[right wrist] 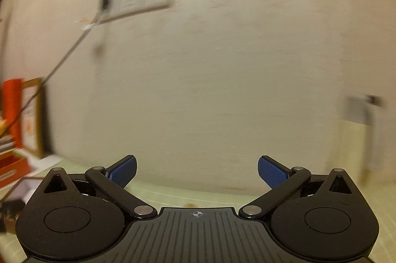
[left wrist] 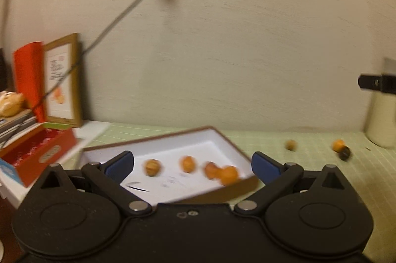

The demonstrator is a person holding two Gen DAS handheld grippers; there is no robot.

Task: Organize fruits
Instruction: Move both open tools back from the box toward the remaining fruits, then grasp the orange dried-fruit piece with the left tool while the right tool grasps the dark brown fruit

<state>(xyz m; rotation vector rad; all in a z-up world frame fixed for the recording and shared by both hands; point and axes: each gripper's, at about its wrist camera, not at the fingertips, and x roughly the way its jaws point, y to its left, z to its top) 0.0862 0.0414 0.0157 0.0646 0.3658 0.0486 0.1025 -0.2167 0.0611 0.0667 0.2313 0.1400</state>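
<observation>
A shallow white box with a brown rim (left wrist: 224, 138) lies on the green mat, right in front of my left gripper (left wrist: 192, 162). Several small orange fruits (left wrist: 188, 163) lie in it, one more (left wrist: 152, 167) to their left. My left gripper is open and empty above the box's near side. Two orange fruits (left wrist: 338, 145) (left wrist: 291, 144) and a small dark fruit (left wrist: 344, 153) lie loose on the mat at the right. My right gripper (right wrist: 197, 172) is open and empty, facing the wall above the mat; the box's corner (right wrist: 23, 185) shows at its lower left.
A red box (left wrist: 37, 151), a framed picture (left wrist: 64, 80) and stacked books stand at the left. A cream cylinder (left wrist: 382, 119) stands at the right by the wall. A cable (left wrist: 118, 20) runs from a wall socket down to the left. Both views are blurred.
</observation>
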